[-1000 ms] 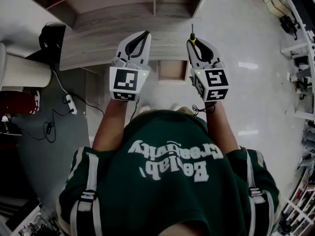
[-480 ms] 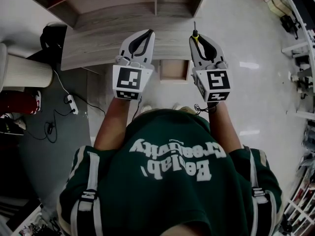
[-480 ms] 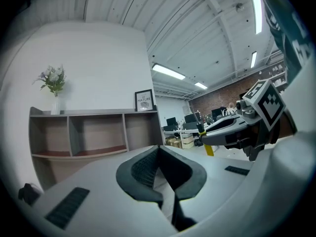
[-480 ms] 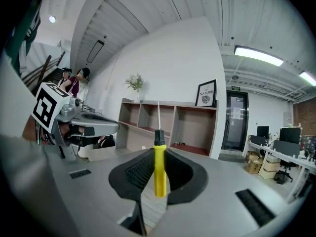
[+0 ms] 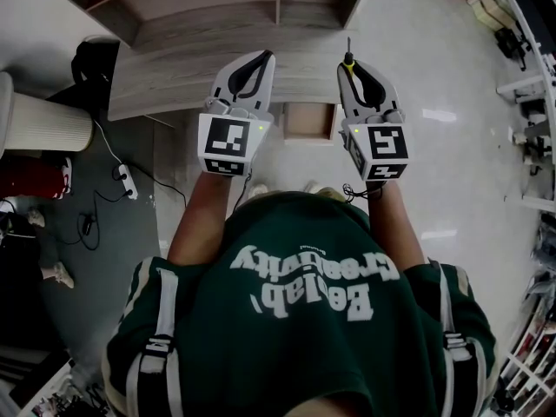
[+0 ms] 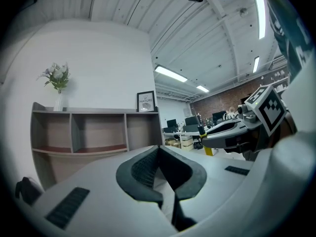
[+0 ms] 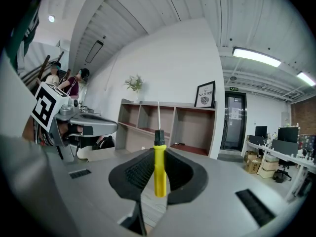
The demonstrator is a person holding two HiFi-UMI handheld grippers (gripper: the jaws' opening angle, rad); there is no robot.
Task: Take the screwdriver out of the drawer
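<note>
Over the last second both my tools have drifted slightly forward; nothing else has shifted. My right tool (image 5: 350,68) stays clamped on the screwdriver (image 7: 159,169) by its yellow handle, with the thin shaft poking out past the tips. It hangs over the surface (image 5: 174,81) near the front edge, well clear of the open drawer (image 5: 308,122) under that edge. I judge the taking-out done; what may remain is setting the screwdriver down and shutting the drawer. My left tool (image 5: 261,59) has its jaws together on nothing, level with the right and near it.
</note>
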